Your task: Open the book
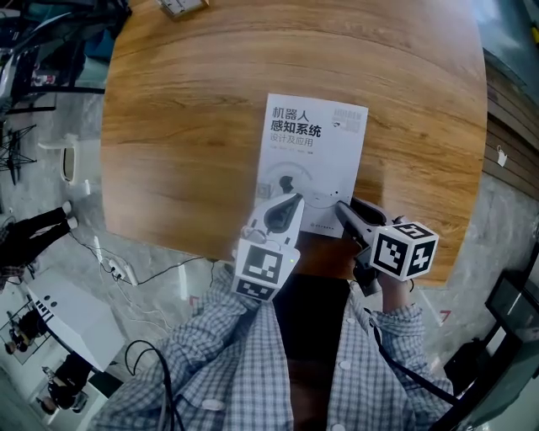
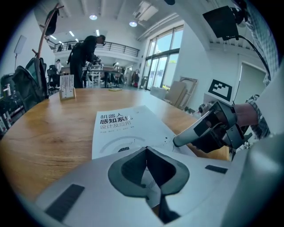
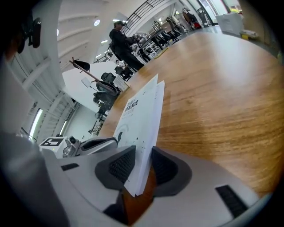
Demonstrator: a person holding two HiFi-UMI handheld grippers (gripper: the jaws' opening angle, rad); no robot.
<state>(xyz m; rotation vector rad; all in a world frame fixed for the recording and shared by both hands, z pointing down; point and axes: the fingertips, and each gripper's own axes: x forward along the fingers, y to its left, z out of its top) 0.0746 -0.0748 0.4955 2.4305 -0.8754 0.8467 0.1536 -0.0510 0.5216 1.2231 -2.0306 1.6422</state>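
A white book (image 1: 316, 160) with dark printed characters lies closed on the round wooden table (image 1: 185, 126), its near end by the table's front edge. My left gripper (image 1: 295, 202) rests its tips on the cover's near left part; in the left gripper view its jaws (image 2: 146, 150) meet, with nothing between them. My right gripper (image 1: 339, 206) is at the book's near right corner. In the right gripper view that corner (image 3: 142, 119) stands between the two dark pads (image 3: 122, 166), which lie against its cover and its underside. The left gripper's tip (image 3: 116, 139) lies on the cover beside it.
A small card stand (image 2: 66, 86) sits at the table's far edge, seen too in the head view (image 1: 181, 7). A person (image 2: 86, 55) stands among desks well beyond the table. Cables and a power strip (image 1: 114, 269) lie on the floor to the left.
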